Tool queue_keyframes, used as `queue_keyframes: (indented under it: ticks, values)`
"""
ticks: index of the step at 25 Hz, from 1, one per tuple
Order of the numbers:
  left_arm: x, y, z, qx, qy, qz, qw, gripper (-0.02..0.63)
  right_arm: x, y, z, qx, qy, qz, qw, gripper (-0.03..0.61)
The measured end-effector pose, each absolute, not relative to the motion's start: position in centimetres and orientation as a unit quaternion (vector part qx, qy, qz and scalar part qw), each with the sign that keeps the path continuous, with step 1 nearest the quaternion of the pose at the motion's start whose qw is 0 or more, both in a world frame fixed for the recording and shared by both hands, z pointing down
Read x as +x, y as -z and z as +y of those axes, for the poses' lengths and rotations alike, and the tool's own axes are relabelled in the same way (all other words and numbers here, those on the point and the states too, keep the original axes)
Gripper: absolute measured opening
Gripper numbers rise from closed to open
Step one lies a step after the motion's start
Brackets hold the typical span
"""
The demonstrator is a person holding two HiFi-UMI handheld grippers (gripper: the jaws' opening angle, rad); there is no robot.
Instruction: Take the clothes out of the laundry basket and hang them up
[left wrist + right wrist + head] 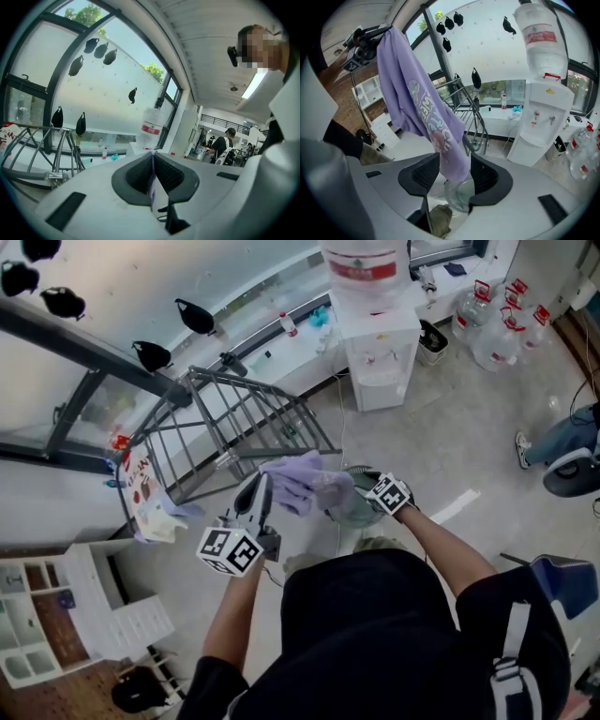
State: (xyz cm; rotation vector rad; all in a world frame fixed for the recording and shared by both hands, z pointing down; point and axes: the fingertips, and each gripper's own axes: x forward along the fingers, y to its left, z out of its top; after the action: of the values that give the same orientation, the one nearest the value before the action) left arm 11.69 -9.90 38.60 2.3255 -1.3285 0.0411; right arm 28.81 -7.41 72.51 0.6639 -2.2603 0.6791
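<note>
Head view: left gripper (264, 486) is up in front of the chest with the purple garment (298, 479) bunched at its tip. Right gripper (362, 491) sits just beside it, on the other end of the same cloth. The laundry basket (349, 514) is on the floor directly under the right gripper, see-through and round. The drying rack (234, 427) stands just past the garment, and one small printed item already hangs on its left end. The water dispenser (377, 352) is behind the rack, with spare water bottles (497, 329) on the floor to its right. Left gripper view: left gripper (152, 157) jaws are pinched nearly together, with a thin edge of the purple garment (151, 190) clamped between the pads. It points roughly level at the window, and the drying rack (47, 154) is at lower left. Right gripper view: right gripper (457, 161) jaws stand wide. The purple garment (426, 108) hangs down through the gap, loose, not pressed by the pads. Its top end is held up by the left gripper (365, 40) at upper left. The laundry basket (459, 194) is below the jaws, and some olive cloth (440, 220) is beside it; can't tell what that is.
</note>
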Motion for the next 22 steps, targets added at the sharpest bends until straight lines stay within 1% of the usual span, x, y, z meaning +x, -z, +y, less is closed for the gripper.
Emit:
queue_keyframes:
  ticks: [4, 6, 9, 11, 16, 22]
  values:
    - [10.3, -34.5, -9.7, 0.849, 0.010, -0.486, 0.208, 0.015, 26.7, -72.8, -7.1, 0.237, -0.257, -0.871, 0.346, 0.179]
    - [9.7, -32.4, -9.3, 0.851, 0.016, -0.487, 0.193, 0.015, 25.7, -72.6, -7.3, 0.235, -0.263, -0.872, 0.338, 0.179]
    - [8.4, -29.5, -8.5, 0.847, 0.015, -0.510, 0.151, 0.015, 24.4, -71.2, -9.3, 0.253, -0.281, -0.881, 0.283, 0.179]
    - [7.0, -27.6, -7.8, 0.836, 0.024, -0.534, 0.126, 0.015, 23.9, -71.0, -10.8, 0.257, -0.280, -0.886, 0.266, 0.179]
    - [3.6, -23.8, -5.7, 0.816, 0.055, -0.567, 0.104, 0.015, 21.3, -72.3, -11.7, 0.219, -0.296, -0.883, 0.292, 0.195]
    - [0.5, -20.0, -2.2, 0.810, 0.080, -0.573, 0.094, 0.015, 13.9, -73.0, -9.2, 0.151, -0.312, -0.895, 0.279, 0.232]
